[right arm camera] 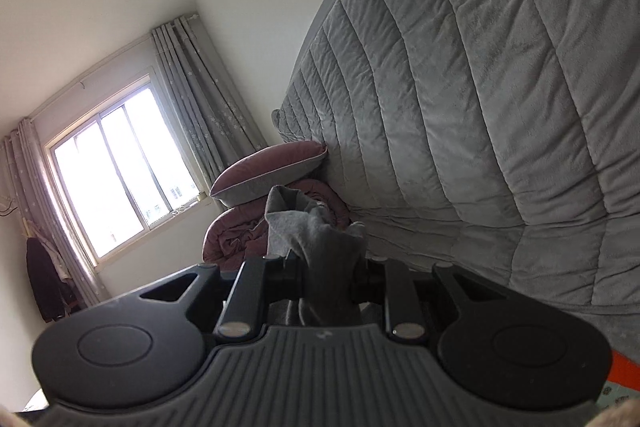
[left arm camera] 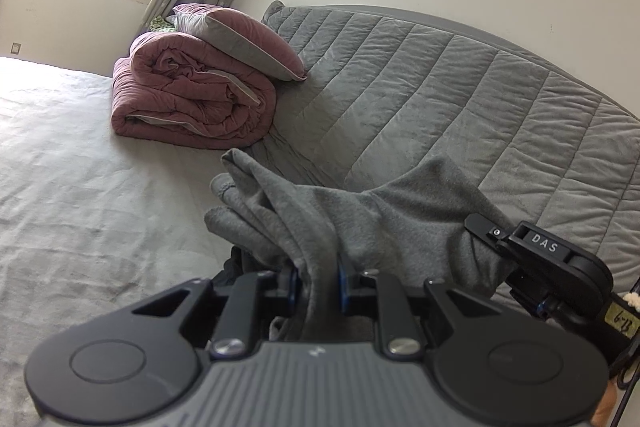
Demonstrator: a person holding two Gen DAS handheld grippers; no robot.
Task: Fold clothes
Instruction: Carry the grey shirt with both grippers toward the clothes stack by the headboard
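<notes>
Both tongs clenched on grey garment, lifted above bed

Left tongs [left arm camera: 318,277] pinch a bunched fold of the grey garment [left arm camera: 320,211]; right tongs [left arm camera: 486,233] grip its other end just beside, cloth sagging between them over the bed [left arm camera: 80,167], near the quilted headboard [left arm camera: 440,87]. Right wrist view confirms right tongs [right arm camera: 330,269] clamped on a wad of the same fabric [right arm camera: 316,227]. To do the step well, I judge: pull tongs apart to tension the edge, level both, lower flat onto open sheet, clear of the pink duvet [left arm camera: 192,99] and pillow [left arm camera: 244,35]; bunched grips risk an uneven fold
</notes>
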